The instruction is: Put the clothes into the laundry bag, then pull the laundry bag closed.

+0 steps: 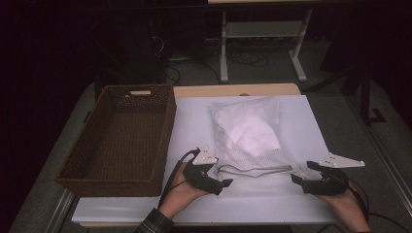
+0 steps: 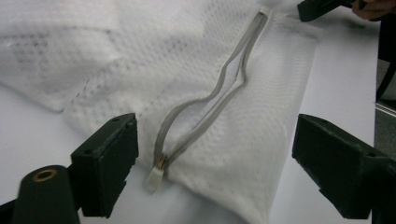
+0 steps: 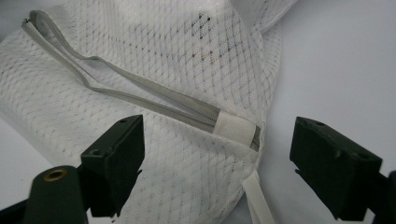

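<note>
Wicker basket (image 1: 119, 141): brown, rectangular, with a slot handle in its far wall. It stands on the left part of the surface (image 1: 194, 121), long side running away from the person. Inside is bare.

Mesh bag (image 1: 252, 141): white, zippered, lying flat in the middle of the surface, just right of the basket and apart from it. White cloth (image 1: 245, 128) shows through the mesh in the far half of the bag. The near half lies flatter.

Zipper (image 1: 255, 170): grey, running along the near edge of the bag between the two grippers. Its tapes gape in a wavy slit along the middle. In the left gripper view the slider and its white pull tab (image 2: 155, 176) sit at the near end. In the right gripper view a white fabric tab (image 3: 237, 128) covers the other end, with a white strap (image 3: 257, 200) hanging from the bag's corner.

Left gripper (image 1: 209, 174): at the left end of the zipper, jaws apart, nothing pressed between them. The bag's end lies between the jaws without contact.

Right gripper (image 1: 311, 174): at the right end of the zipper, jaws apart, the bag's corner between them, not clamped.

Surroundings: white table legs (image 1: 262, 43) and cables on the floor beyond the surface.
</note>
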A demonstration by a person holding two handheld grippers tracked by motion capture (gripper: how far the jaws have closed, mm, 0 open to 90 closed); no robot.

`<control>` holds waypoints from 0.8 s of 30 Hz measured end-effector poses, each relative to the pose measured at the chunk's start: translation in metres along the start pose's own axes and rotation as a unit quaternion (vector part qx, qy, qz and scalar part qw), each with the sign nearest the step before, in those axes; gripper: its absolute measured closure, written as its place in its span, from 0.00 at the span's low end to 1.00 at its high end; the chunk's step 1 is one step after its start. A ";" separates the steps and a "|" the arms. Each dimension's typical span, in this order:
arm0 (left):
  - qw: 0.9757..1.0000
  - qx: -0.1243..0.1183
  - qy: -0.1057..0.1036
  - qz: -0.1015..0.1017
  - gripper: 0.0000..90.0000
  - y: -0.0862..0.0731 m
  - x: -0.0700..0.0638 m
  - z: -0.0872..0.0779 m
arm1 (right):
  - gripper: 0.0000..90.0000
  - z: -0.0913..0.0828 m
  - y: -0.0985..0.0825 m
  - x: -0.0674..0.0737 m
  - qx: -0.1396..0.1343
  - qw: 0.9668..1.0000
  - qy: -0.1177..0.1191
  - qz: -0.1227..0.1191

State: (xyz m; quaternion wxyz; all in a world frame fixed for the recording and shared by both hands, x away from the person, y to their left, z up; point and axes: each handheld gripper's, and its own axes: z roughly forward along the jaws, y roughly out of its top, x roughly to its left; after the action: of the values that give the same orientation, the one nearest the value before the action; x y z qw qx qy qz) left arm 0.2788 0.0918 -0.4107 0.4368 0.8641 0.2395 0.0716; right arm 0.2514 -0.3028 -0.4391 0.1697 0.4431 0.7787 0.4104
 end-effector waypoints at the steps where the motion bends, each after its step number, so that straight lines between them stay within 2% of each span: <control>1: 1.000 -0.001 0.003 -0.003 0.15 -0.003 0.000 -0.002 | 0.19 0.000 0.000 0.000 0.000 1.000 0.001 0.000; 11: 1.000 -0.001 0.022 -0.019 0.15 -0.028 0.002 -0.021 | 0.20 0.001 0.001 0.003 0.004 1.000 0.014 -0.015; 16: 0.999 0.004 0.022 -0.024 0.15 -0.039 -0.001 -0.026 | 0.19 0.000 0.002 0.003 0.001 1.000 0.020 -0.019; 24: 0.999 0.006 0.024 -0.031 0.15 -0.049 -0.004 -0.030 | 0.20 0.001 0.014 0.009 -0.011 0.997 0.064 -0.040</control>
State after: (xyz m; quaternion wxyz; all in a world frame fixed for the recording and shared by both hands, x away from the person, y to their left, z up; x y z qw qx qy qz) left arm 0.2482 0.1365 -0.4305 0.4279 0.8569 0.2769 0.0775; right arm 0.2546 -0.2908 -0.4279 0.1407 0.3828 0.8003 0.4394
